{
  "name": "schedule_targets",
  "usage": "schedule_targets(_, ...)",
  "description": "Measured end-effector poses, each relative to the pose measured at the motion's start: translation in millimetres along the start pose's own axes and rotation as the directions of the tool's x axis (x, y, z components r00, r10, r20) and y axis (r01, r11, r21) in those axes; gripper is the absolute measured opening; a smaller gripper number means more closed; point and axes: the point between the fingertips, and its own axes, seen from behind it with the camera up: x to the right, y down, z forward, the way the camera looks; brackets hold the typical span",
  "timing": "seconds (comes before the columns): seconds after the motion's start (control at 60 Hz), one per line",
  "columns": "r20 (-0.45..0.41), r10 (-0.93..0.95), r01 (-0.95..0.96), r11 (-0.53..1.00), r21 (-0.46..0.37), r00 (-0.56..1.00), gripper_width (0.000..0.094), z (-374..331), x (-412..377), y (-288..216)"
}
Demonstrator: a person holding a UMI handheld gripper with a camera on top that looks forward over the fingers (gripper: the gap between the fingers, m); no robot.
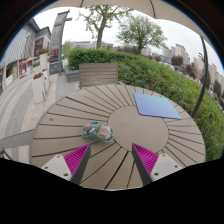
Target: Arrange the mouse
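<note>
Outdoors, on a round slatted worktop (110, 125) with trees and buildings behind it. The claw (110, 160) hovers low over the near part of the worktop, its two fingers spread apart with nothing between them; the magenta pads (76, 157) face each other across bare slats.

Landmark: the mouse pad (156, 105), a flat blue-grey rectangle on the far side of the worktop.

The mouse (98, 131) is a small rounded object, pale with some greenish marking; detail is too fine to make out. It sits on the slats nearer the claw than the mouse pad, well apart from the pad and off to the pad's near-left. It lies just ahead of the left finger, not between the fingers, and nothing touches it.

Judgement on progress: early stage. The mouse is not yet gripped and not on the mouse pad. If the pad is the intended spot, what is left is to bring the claw around the mouse, close on it, carry it over and set it down.
</note>
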Motion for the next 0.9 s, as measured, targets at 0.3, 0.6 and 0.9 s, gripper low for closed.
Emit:
schedule_targets(0.3, 0.09, -0.02, 0.02, 1.0, -0.006, 0.996, 0.086, 62, -7, -23)
schedule_targets(0.6, 0.083, 0.009, -0.006, 0.999, -0.037, 0.996, 0.0859, 102, 4, -50)
schedule_targets(0.9, 0.086, 0.037, -0.032, 0.998, -0.06, 0.996, 0.0524, 120, 8, -60)
